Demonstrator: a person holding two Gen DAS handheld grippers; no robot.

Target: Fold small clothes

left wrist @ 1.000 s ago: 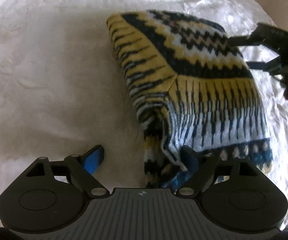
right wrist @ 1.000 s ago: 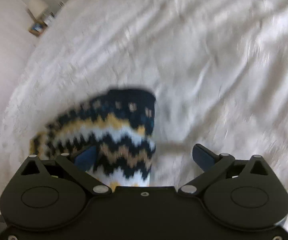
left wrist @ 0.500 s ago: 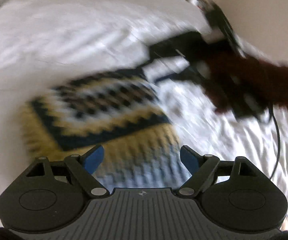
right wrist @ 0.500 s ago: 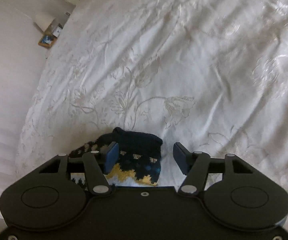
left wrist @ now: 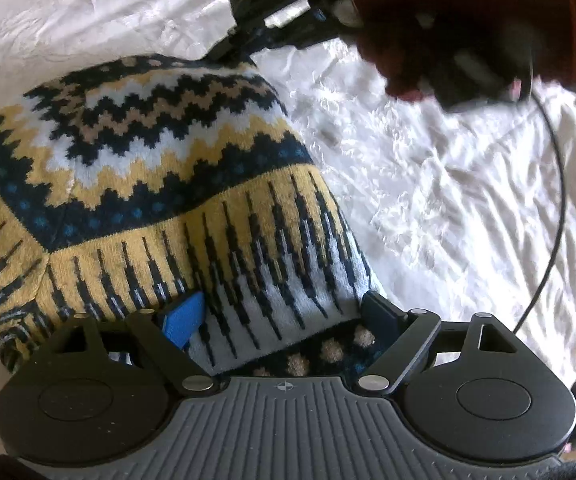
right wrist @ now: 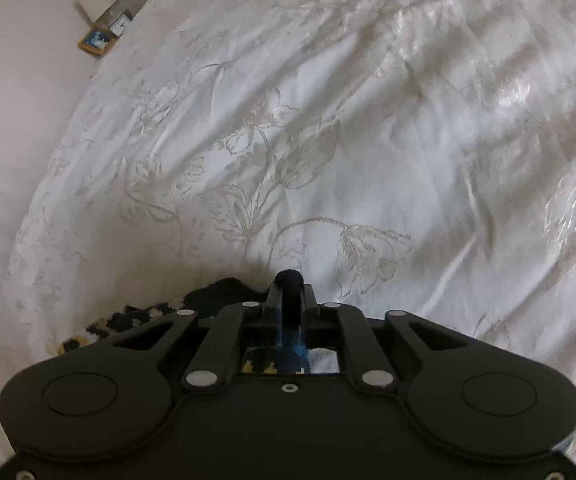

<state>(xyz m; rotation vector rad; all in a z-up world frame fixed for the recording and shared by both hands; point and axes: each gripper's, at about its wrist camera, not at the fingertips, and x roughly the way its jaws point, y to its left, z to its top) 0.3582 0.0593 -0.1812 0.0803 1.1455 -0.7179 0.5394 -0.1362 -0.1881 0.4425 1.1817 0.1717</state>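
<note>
A small knitted sweater in yellow, navy and white zigzag pattern lies folded on a white bedspread. My left gripper is open, its fingers straddling the sweater's near hem. My right gripper is shut on the sweater's dark far edge; it also shows in the left wrist view, held by a hand at the sweater's far corner. A strip of the sweater shows left of the right gripper.
The embroidered white bedspread spreads all around. A bedside table with a lamp and a picture frame stands far left beyond the bed. A black cable hangs from the right gripper's handle.
My right gripper closed on the sweater's dark far edge. My left gripper moved forward over the near hem, still open.
</note>
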